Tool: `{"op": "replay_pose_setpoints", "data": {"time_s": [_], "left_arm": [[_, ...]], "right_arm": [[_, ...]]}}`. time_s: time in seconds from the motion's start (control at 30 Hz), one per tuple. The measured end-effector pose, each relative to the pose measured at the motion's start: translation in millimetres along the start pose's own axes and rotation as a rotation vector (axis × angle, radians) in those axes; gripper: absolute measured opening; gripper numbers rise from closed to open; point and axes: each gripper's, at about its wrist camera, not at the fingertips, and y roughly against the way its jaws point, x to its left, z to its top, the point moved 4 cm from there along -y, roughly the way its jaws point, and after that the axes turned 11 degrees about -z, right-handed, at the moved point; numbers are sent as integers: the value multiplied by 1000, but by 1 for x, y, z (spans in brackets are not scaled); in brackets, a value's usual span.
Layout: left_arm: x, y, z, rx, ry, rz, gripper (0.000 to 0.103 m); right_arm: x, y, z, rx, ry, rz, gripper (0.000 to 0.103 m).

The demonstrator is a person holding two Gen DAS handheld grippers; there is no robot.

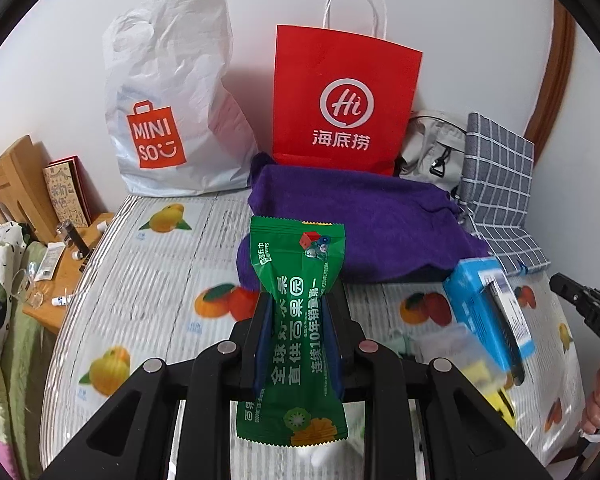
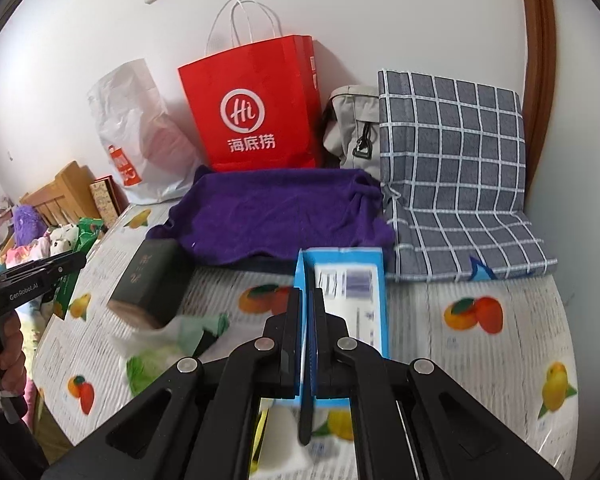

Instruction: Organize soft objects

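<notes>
In the centre of the left wrist view, the left tool (image 1: 300, 312) is clamped on a green wipes packet (image 1: 298, 320), held upright above the fruit-print worktop (image 1: 148, 280). At centre of the right wrist view, the right tool (image 2: 306, 312) is clamped on the edge of a blue packet (image 2: 348, 296). Behind them, toward the top of the frame, lie a purple towel (image 2: 276, 212), a red paper bag (image 2: 256, 108) and a checked cushion (image 2: 452, 160).
</notes>
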Motion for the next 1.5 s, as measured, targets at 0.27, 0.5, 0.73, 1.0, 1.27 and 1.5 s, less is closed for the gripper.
{"op": "replay_pose_setpoints", "data": {"time_s": [0.27, 0.5, 0.73, 1.0, 1.27, 1.5], "left_arm": [[6, -31, 26, 16, 1, -1, 23], [6, -47, 27, 31, 6, -25, 23], [4, -51, 24, 35, 8, -50, 23], [6, -45, 19, 25, -2, -75, 23], [8, -39, 15, 15, -13, -93, 23], [9, -37, 10, 19, -1, -98, 23]], "right_arm": [[7, -28, 24, 8, 29, 34, 5], [40, -44, -19, 94, 203, 126, 42], [75, -43, -56, 127, 415, 91, 39], [99, -66, -77, 205, 690, -61, 30], [101, -83, -82, 225, 760, -116, 3], [84, -62, -56, 217, 466, 62, 0]]}}
